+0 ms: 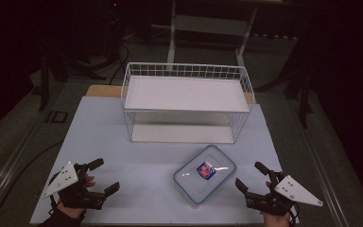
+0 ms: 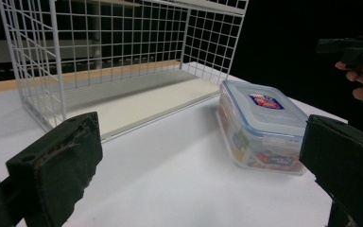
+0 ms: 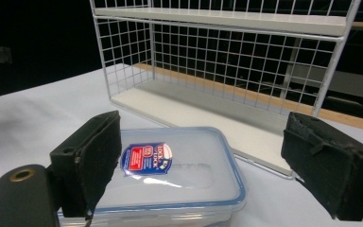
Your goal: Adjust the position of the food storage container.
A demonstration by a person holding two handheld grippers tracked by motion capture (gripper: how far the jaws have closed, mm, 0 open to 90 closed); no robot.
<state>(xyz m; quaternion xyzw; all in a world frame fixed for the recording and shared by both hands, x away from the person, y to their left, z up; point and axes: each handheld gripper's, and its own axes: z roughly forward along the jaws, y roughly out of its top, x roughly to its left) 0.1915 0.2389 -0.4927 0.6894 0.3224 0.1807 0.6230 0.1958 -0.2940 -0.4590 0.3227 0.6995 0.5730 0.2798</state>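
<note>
both grippers [image 1: 105, 176] [image 1: 251, 176] spread, empty; left gripper view adds box [image 2: 261, 125] side label, high view lid only

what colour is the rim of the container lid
Blue, around a clear lid; it shows best in the right gripper view.

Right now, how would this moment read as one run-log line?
left gripper: open, holding nothing | right gripper: open, holding nothing | lidded container: on table, between the grippers, untouched | wire rack: behind it

white wire rack [image 1: 186, 101] on table [image 1: 123, 156]
</note>
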